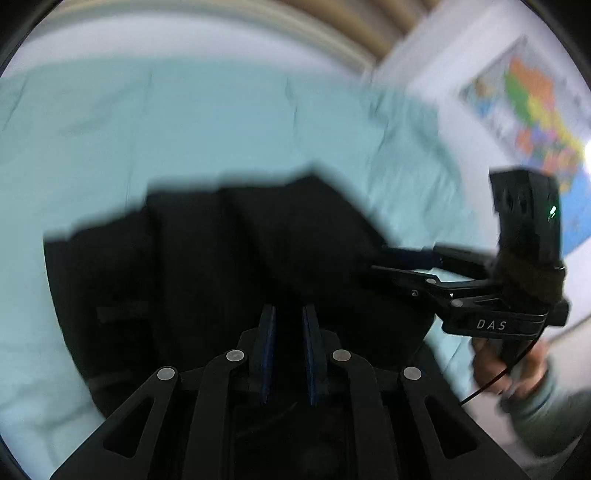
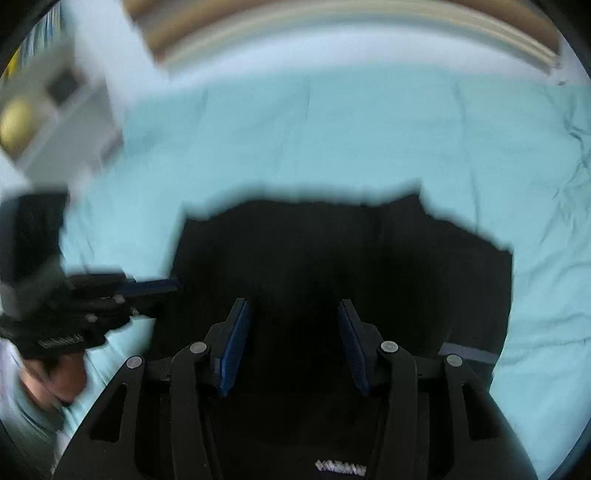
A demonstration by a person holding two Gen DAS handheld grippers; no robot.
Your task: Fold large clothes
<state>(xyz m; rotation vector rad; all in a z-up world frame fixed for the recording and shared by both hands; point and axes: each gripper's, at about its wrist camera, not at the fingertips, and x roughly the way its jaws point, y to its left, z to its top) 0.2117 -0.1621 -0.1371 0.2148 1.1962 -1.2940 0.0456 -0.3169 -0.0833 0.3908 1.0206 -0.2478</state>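
A: Black garment (image 1: 236,266) on the pale turquoise bedsheet (image 1: 110,147), bunched and dark, folds hard to read. Both views motion-blurred.

B: Same from the right wrist: black garment (image 2: 332,258) mid-sheet, ragged top edge, turquoise bedsheet (image 2: 332,129) on three sides. Grey band (image 2: 467,353) at its lower right edge.

A: Left gripper (image 1: 288,314) over the cloth, blue pads (image 1: 266,354) close together, narrow gap between. Dark fabric behind that gap; pinching or just hovering, cannot tell.

B: Seen from the right wrist, left gripper (image 2: 173,284) at the garment's left edge, fingertip against or over the border. Too blurred for more.

A: Right gripper (image 2: 291,310) fingers spread wide, blue pads (image 2: 234,350) well apart, black cloth filling the space beyond them. No grasp visible.

B: In the left view, right gripper (image 1: 391,262) reaching in from the right, tips at the garment's right edge. Hand (image 1: 506,369) on its handle, grey-green sleeve below.

A: Colored map (image 1: 532,110) on the white wall, far right. Wooden headboard (image 2: 369,26) past the sheet.
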